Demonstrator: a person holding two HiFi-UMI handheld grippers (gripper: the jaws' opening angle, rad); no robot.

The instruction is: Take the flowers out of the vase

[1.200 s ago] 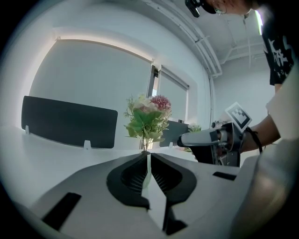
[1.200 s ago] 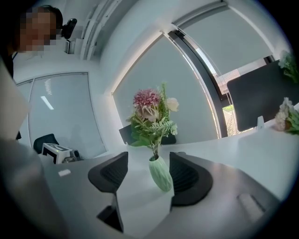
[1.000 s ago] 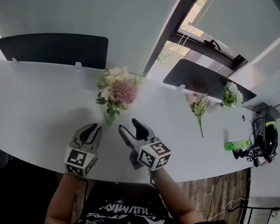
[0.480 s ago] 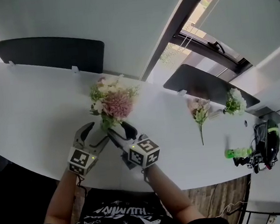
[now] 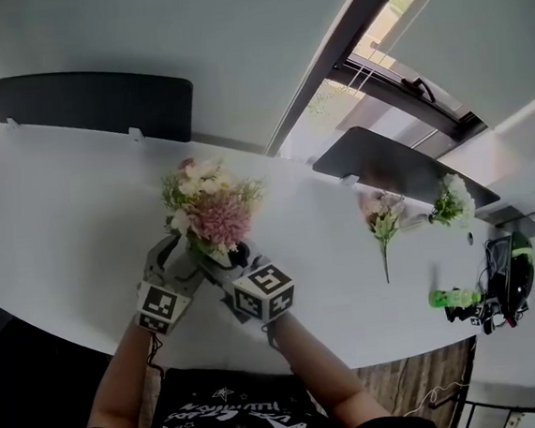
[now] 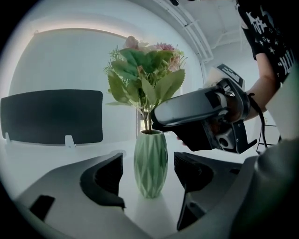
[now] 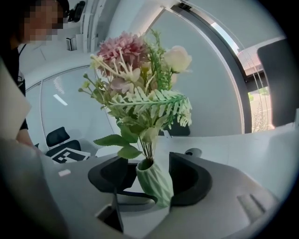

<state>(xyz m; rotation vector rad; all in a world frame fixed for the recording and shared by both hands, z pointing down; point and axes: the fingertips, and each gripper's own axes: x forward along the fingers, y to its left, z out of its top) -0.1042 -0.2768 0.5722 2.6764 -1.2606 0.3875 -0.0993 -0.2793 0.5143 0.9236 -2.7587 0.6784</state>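
Bracketing the green vase (image 6: 150,161)
Left gripper (image 5: 180,258), jaws just opened, and right gripper (image 7: 150,173), jaws apart, straddle it; clamp low first.

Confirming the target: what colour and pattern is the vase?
The vase is pale green, ribbed in diamond facets; left gripper view.

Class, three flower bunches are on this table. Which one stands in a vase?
The large pink-and-cream bunch nearest the person; the small pink bunch and white bunch lie flat.

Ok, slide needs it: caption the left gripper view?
Left hand-held gripper, jaws just opened wide, green vase of flowers between them, untouched.
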